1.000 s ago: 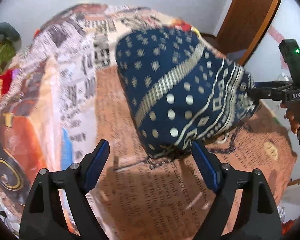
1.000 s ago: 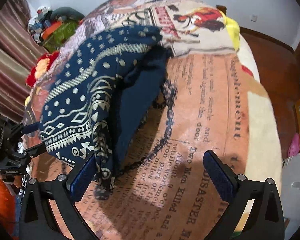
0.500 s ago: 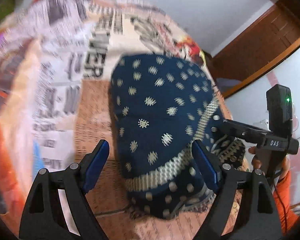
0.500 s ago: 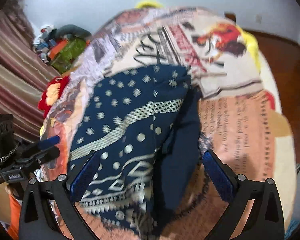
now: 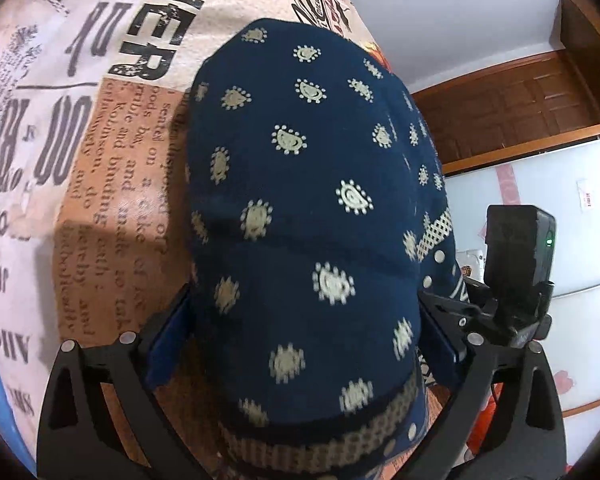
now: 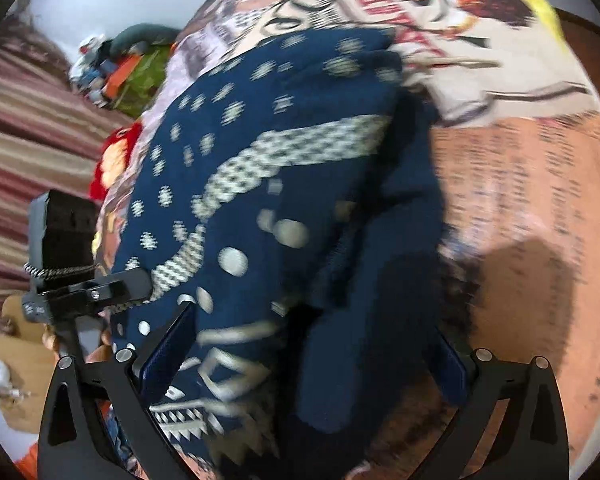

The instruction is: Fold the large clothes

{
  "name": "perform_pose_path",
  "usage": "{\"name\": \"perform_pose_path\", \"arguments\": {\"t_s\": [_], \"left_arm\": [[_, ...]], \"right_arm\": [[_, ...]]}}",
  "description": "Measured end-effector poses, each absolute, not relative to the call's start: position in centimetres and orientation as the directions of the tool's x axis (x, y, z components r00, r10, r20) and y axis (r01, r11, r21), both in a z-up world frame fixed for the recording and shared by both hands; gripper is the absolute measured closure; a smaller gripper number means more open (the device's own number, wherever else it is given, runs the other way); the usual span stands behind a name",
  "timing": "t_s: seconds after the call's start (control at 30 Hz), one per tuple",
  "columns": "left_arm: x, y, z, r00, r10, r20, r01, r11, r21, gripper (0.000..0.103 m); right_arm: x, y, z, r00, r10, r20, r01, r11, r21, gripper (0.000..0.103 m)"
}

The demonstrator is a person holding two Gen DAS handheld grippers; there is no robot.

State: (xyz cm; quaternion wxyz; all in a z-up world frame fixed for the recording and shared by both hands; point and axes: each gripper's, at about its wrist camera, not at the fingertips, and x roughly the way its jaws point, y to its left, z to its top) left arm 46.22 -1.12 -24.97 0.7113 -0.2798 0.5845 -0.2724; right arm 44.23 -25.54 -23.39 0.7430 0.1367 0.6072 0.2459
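A navy garment (image 5: 300, 220) with cream dots and patterned bands lies folded in a thick bundle on the newspaper-print bedspread (image 5: 112, 152). My left gripper (image 5: 300, 340) is open, its blue pads on either side of the bundle's near end. My right gripper (image 6: 300, 360) is open too and straddles the opposite end of the garment (image 6: 284, 208), where a plain navy layer hangs out to the right. Each gripper shows in the other's view: the right one in the left wrist view (image 5: 500, 312), the left one in the right wrist view (image 6: 80, 284).
The bedspread (image 6: 532, 184) covers the whole bed. A pile of coloured clothes (image 6: 128, 68) lies at the bed's far corner beside a striped curtain (image 6: 24, 128). A wooden door (image 5: 512, 108) and a white wall (image 5: 560, 200) stand past the bed.
Both grippers have moved in close to the bundle, from standing off it to straddling its ends. Both stay open. The bundle has not visibly shifted.
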Motion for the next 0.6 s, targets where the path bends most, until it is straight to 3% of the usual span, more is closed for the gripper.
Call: {"name": "perform_pose_path", "arguments": {"t_s": [0.33, 0.43, 0.6], "left_arm": [[48.3, -2.3, -25.9, 0.168, -0.761, -0.626, 0.055, 0.642, -0.765, 0.007], [48.3, -1.8, -25.8, 0.188, -0.764, -0.617, 0.058, 0.635, -0.77, 0.012], [47.4, -1.0, -25.0, 0.209, -0.754, -0.623, 0.082, 0.648, -0.757, 0.021]], "right_arm": [[46.0, -24.7, -24.2, 0.189, 0.584, -0.79, -0.188, 0.811, 0.554, 0.002], [46.1, -25.1, -24.2, 0.209, 0.604, -0.769, -0.185, 0.796, 0.576, 0.008], [45.9, -26.0, -24.4, 0.215, 0.641, -0.737, -0.186, 0.768, 0.613, 0.03]]}}
